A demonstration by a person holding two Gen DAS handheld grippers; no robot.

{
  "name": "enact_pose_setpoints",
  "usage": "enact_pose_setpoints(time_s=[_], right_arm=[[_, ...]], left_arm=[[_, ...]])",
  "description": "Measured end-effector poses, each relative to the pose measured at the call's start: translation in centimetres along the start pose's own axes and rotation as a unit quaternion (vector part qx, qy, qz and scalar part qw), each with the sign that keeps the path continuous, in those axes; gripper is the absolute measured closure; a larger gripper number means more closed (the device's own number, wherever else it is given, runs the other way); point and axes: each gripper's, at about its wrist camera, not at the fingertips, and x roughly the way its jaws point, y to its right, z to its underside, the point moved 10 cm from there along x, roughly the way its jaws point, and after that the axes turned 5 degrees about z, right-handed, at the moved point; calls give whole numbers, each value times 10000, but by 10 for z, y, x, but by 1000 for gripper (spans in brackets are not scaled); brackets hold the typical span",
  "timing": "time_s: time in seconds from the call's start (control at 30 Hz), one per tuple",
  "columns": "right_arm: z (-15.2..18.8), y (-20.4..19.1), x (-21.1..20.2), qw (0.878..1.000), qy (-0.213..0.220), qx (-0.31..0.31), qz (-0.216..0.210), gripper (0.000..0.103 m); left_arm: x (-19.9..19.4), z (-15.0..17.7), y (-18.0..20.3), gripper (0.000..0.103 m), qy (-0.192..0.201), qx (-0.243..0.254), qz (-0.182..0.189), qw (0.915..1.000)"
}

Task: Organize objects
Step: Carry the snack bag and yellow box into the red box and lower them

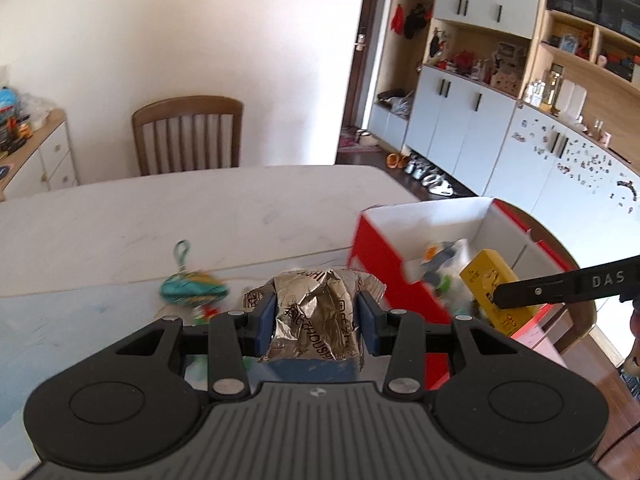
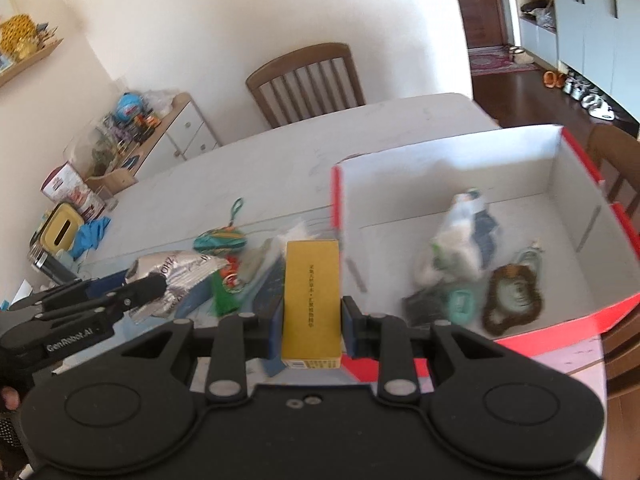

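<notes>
My left gripper (image 1: 318, 322) is shut on a crumpled silver foil packet (image 1: 316, 312), held above the white table (image 1: 120, 224). My right gripper (image 2: 310, 320) is shut on a yellow box (image 2: 311, 300), lifted near the left wall of the red cardboard box (image 2: 580, 216). In the left wrist view the yellow box (image 1: 496, 284) hangs over the red box (image 1: 380, 256), with a black finger (image 1: 560, 286) of the right gripper across it. The foil packet (image 2: 176, 276) and the left gripper's fingers (image 2: 132, 290) show at the left of the right wrist view.
A teal pouch with a green loop (image 2: 220, 240) and small green and orange items (image 2: 228, 280) lie on the table beside the red box. Inside it lie a white-and-blue toy (image 2: 464, 236), a brown-rimmed piece (image 2: 512, 296) and a teal item (image 2: 460, 304). A wooden chair (image 2: 308, 80) stands behind the table.
</notes>
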Motion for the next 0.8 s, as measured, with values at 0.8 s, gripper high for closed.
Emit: enact_pose_setpoints(time_s=[0.8], right_arm=[[-36, 154, 5, 9979, 73, 273, 581, 75]], left_arm=[[106, -6, 156, 62, -513, 615, 666, 9946]])
